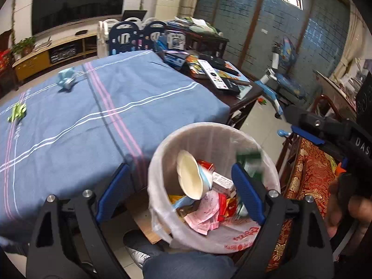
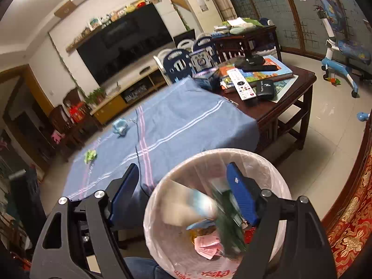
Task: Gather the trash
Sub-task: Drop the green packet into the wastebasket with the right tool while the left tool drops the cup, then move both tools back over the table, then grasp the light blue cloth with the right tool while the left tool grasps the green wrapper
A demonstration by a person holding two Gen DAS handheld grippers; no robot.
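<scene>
Left gripper [image 1: 183, 190]: jaws wide, empty, over bin [image 1: 162, 160]. Right gripper [image 2: 186, 193]: jaws wide, empty; blurred green wrapper [image 2: 229, 220] below, long axis steeply tilted.

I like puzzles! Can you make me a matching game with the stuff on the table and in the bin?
Things:
1. crumpled green wrapper
2. white paper cup
3. white remote control
4. crumpled light blue paper

Places:
A. on the bare dark wooden table
B. in the white lined bin
C. on the blue cloth, near its far edge
D. on the blue cloth, near its left edge

Pairs: 1-D, 2-B, 3-A, 4-C
</scene>
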